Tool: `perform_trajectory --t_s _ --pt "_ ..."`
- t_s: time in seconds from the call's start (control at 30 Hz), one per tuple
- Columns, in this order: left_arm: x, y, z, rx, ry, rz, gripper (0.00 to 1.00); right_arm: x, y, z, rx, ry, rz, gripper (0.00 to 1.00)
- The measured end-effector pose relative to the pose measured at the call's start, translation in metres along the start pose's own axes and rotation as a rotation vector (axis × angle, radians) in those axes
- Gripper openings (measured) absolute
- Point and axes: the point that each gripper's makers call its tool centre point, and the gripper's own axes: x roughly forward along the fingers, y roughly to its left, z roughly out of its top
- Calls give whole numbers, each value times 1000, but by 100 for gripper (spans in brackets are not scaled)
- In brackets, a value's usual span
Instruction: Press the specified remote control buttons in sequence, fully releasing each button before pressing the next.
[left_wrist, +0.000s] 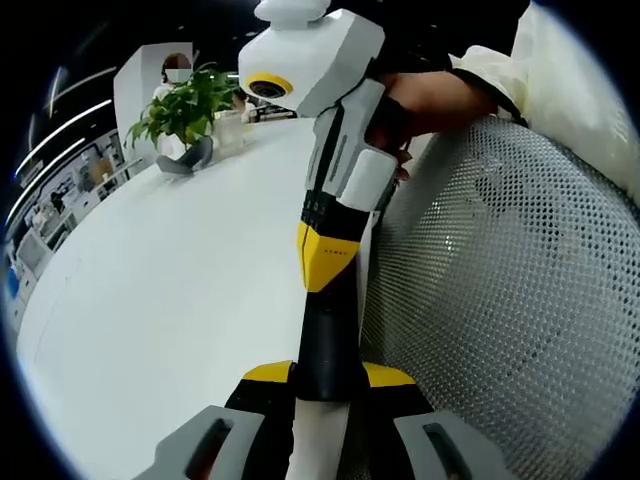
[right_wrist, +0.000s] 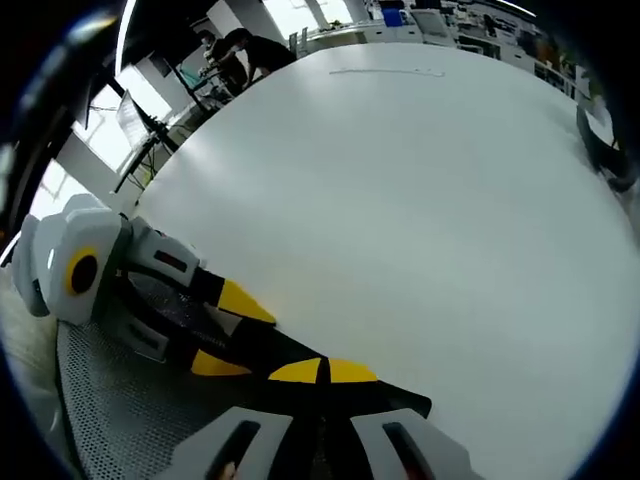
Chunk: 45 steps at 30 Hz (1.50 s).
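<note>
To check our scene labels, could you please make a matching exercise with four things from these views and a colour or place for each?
Things:
1 plant
2 table
3 mesh
4 hand

Descriptions:
A white with holes, beside the table
B holding the right gripper
C green, at the table's far end
D smooth white

Pairs: 1-C; 2-D; 3-A; 4-B
</note>
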Motion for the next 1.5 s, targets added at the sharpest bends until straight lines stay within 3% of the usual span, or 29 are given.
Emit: perform_trajectory --t_s 0.17,0.5,0.77,0.93,1.27,1.5 --pt "-1 1 -1 5 14 3 24 -3 2 1 -9 5 7 0" --pt "-3 9 -2 -27 16 35 24 -7 -2 3 66 -9 11 0" --pt "-6 9 -1 -54 -15 33 25 -7 -5 1 79 2 -1 0" --pt "-5 9 0 -54 -19 34 25 -7 1 3 72 -7 30 0" --pt "-5 10 0 -48 -17 33 25 -1 4 -1 -8 23 4 0" --pt "-4 10 0 -9 -17 33 24 -1 1 -1 -4 19 9 0"
